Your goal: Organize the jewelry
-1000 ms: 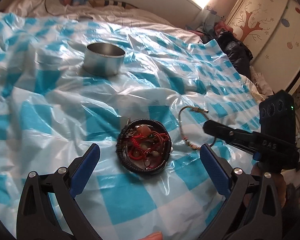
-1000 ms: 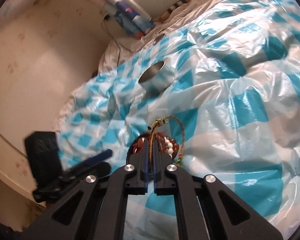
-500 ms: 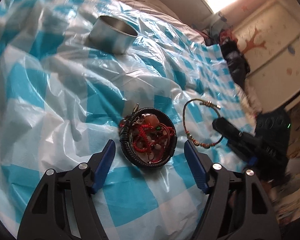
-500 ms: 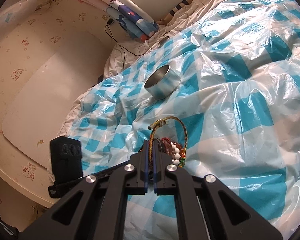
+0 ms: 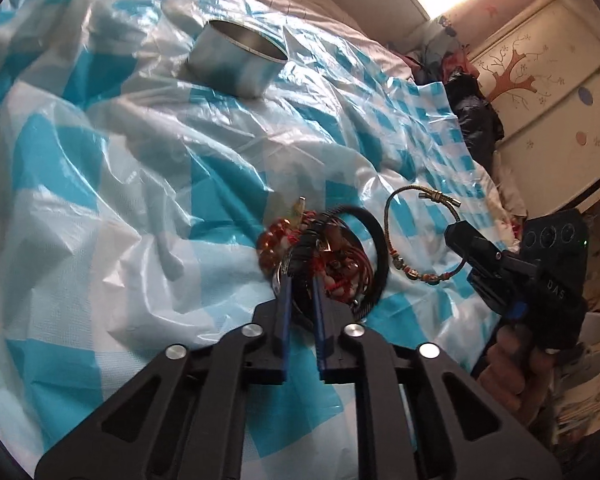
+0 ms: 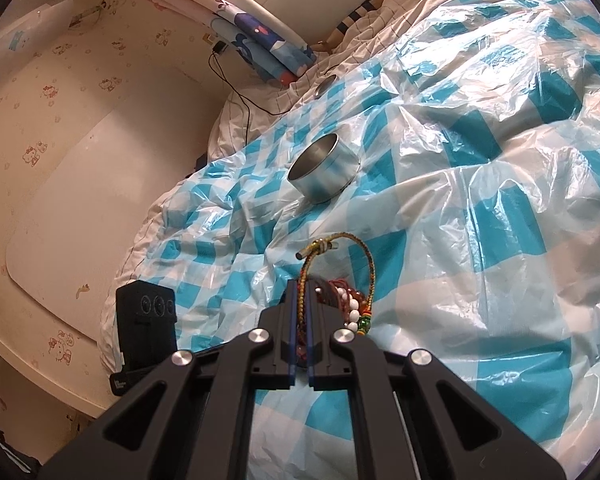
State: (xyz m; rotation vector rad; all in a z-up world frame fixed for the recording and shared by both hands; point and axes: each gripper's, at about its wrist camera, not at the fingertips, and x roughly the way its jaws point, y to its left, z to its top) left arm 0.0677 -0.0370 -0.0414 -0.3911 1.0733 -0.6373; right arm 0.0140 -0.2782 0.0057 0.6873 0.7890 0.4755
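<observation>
The left gripper [image 5: 300, 284], low in the middle of the left wrist view, has just been closing, and its blue pads [image 5: 286, 304] now pinch the near rim of the black coiled bracelet [image 5: 374, 256] that rings a tangle of red cord and beads [image 5: 340, 268]. That bundle lies on the blue-and-white checked plastic sheet [image 5: 120, 160] spread over the bed, right of centre in the frame. To its right, the right gripper [image 5: 466, 240] is pressed together on a braided cord bracelet with beads [image 5: 416, 274], which it holds partly raised off the sheet; in the right wrist view the same cord [image 6: 306, 276] runs between the closed pads and loops upward. The round metal tin [image 5: 236, 62] sits open in the upper middle of the left view, well apart from both pieces.

The step in hand looks like the pickup: both pieces are gripped and neither is in the tin yet. The next move likely calls for lifting the bundle clear without shedding loose strands, then carrying each piece up the frame over the tin's rim before letting go, one hand at a time so the two do not snag
</observation>
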